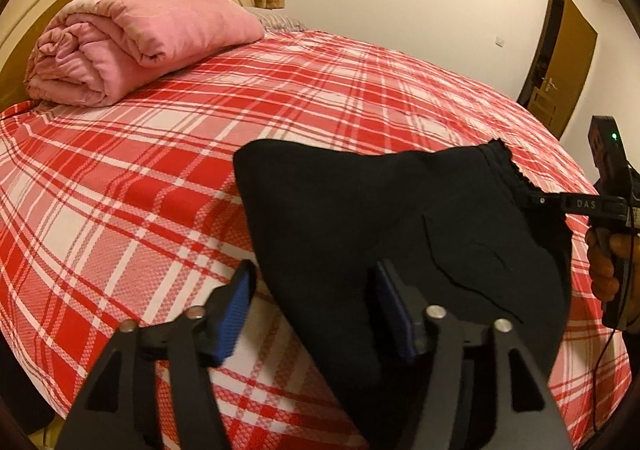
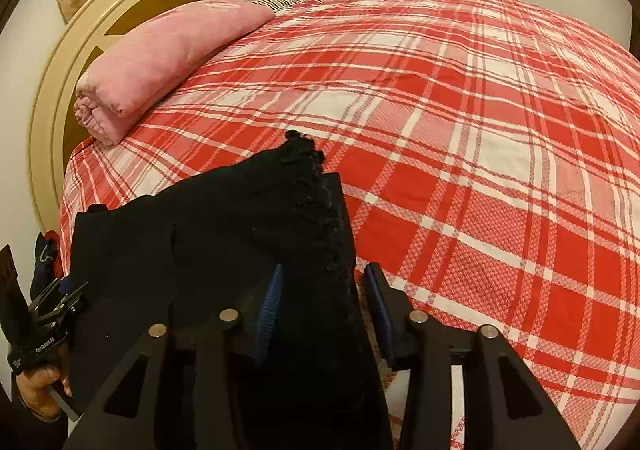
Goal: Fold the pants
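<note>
I see no container, only the black pants point(image 1: 380, 218) lifted over the bed between my two claws; my left gripper point(image 1: 316, 314) stands apart with the cloth's edge lying between its blue pads point(image 1: 236, 314), not pinched, while my right gripper point(image 2: 324, 310) stands apart around the ruffled waistband, which in the left view is at its tip. Beyond both claws lies the red plaid bedspread point(image 2: 500, 154); ahead-left a rolled pink quilt point(image 1: 132, 46) lies against the cream headboard point(image 2: 52, 106); far right of my left claw, a brown door point(image 1: 568, 62) is set in the pale wall.
</note>
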Demonstrator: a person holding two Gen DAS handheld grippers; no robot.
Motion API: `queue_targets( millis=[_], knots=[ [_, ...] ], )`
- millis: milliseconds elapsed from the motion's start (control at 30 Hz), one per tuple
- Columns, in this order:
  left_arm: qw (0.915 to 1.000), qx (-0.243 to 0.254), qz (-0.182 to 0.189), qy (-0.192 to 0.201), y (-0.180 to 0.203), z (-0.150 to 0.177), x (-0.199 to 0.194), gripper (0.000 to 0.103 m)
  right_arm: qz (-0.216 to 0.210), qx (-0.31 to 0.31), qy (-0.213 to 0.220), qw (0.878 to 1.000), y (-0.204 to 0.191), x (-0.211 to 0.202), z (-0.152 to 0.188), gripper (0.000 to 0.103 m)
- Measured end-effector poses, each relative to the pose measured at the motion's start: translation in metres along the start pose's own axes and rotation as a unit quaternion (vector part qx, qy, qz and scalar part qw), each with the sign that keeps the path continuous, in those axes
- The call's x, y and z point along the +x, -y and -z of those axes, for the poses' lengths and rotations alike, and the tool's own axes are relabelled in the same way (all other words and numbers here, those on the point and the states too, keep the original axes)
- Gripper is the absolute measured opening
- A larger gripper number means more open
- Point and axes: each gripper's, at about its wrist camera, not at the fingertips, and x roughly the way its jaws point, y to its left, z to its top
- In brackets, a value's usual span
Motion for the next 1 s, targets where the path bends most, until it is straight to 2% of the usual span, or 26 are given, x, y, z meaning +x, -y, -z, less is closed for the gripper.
queue_targets(
  millis=[233, 367, 567, 733, 833, 1000],
  knots=[
    [0.9999, -0.01, -0.003, 0.004, -0.003, 0.001, 0.004, 0.075, 0.043, -0.016, -0.001, 0.999, -0.006, 0.002, 0.002, 0.059],
    [0.9997, -0.023, -0.009, 0.005, -0.006, 0.002, 0.005, 0.08, 0.059, -0.019, -0.002, 0.998, -0.009, -0.001, 0.002, 0.059],
    [0.9994, -0.028, -0.021, 0.001, -0.002, 0.005, -0.002, 0.08, 0.089, -0.049, 0.018, 0.995, -0.02, -0.016, 0.009, 0.063],
    [0.9991, -0.021, -0.035, 0.001, 0.004, 0.007, -0.018, 0.079, 0.105, -0.067, 0.034, 0.992, -0.027, -0.042, 0.022, 0.063],
    [0.9993, -0.019, -0.032, 0.011, 0.008, 0.011, -0.032, 0.08, 0.123, -0.087, 0.052, 0.987, -0.034, -0.068, 0.039, 0.063],
    [0.9991, -0.009, -0.035, 0.024, 0.023, 0.022, -0.062, 0.08, 0.111, -0.109, 0.114, 0.981, -0.051, -0.137, 0.076, 0.063]
  ],
)
